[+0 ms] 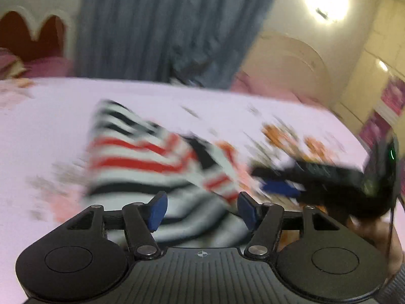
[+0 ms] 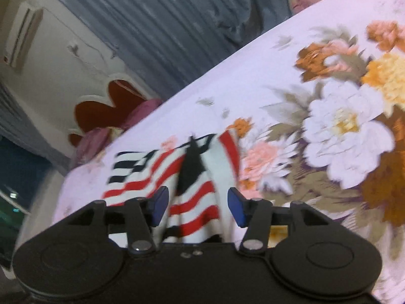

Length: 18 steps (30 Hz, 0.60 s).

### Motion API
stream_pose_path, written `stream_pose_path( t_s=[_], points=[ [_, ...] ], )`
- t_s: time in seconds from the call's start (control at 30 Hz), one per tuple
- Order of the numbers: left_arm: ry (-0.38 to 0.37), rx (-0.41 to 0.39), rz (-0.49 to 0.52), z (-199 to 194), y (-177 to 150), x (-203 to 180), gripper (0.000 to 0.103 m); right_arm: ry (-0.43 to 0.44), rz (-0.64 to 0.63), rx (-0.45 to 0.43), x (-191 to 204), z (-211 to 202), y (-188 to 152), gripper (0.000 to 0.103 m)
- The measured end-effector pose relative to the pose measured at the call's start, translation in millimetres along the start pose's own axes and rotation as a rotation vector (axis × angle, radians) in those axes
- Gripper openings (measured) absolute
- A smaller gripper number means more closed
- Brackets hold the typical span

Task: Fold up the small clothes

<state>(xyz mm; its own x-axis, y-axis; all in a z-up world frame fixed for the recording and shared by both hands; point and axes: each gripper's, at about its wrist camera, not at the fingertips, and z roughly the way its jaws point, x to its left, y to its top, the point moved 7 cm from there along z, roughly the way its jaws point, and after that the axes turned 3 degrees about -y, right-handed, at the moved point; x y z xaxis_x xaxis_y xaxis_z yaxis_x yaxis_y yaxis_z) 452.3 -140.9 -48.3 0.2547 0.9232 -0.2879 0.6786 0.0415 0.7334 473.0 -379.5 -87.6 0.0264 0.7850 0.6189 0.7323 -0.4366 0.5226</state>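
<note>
A small striped garment, white with red and black stripes, lies bunched on the bed; it also shows in the right wrist view. My left gripper is open just above its near edge, blue pads apart. My right gripper is open over the garment's near end; it also shows in the left wrist view at the right, blurred, beside the cloth. Neither holds anything.
The bed has a pale pink floral sheet. Grey curtains hang behind it. A red and white headboard and pink pillows stand at the far left. A wardrobe is at the right.
</note>
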Motion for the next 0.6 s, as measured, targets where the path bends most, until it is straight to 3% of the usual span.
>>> stream_pose_path(
  t_s=[0.1,0.13,0.2,0.27,0.33,0.43,0.57,0.6],
  points=[
    [0.094,-0.012,-0.078,3.9,9.9,61.3,0.059,0.032,-0.007,0.048,14.1,17.1,-6.8,0.051],
    [0.102,-0.009,-0.121,10.3,11.0,80.6,0.050,0.033,-0.011,0.062,19.4,24.6,-8.9,0.051],
    [0.112,-0.001,-0.170,20.5,7.4,107.7,0.043,0.019,-0.025,0.104,26.9,42.3,-12.9,0.051],
    [0.083,0.017,-0.223,37.1,-2.9,123.7,0.041,-0.003,-0.037,0.148,29.2,59.0,-15.5,0.051],
    [0.055,0.041,-0.262,47.7,-13.9,127.5,0.033,-0.030,-0.045,0.189,30.9,74.2,-20.3,0.051],
    [0.042,0.052,-0.253,55.9,-23.9,132.0,0.032,-0.060,-0.089,0.213,41.6,88.2,-25.1,0.052],
    [0.048,0.043,-0.148,67.4,-18.4,120.9,0.021,-0.134,-0.218,0.169,63.1,91.7,-25.1,0.020],
    [0.052,0.043,-0.117,68.8,-15.4,117.4,0.020,-0.137,-0.254,0.148,70.4,87.8,-25.3,0.018]
  ],
)
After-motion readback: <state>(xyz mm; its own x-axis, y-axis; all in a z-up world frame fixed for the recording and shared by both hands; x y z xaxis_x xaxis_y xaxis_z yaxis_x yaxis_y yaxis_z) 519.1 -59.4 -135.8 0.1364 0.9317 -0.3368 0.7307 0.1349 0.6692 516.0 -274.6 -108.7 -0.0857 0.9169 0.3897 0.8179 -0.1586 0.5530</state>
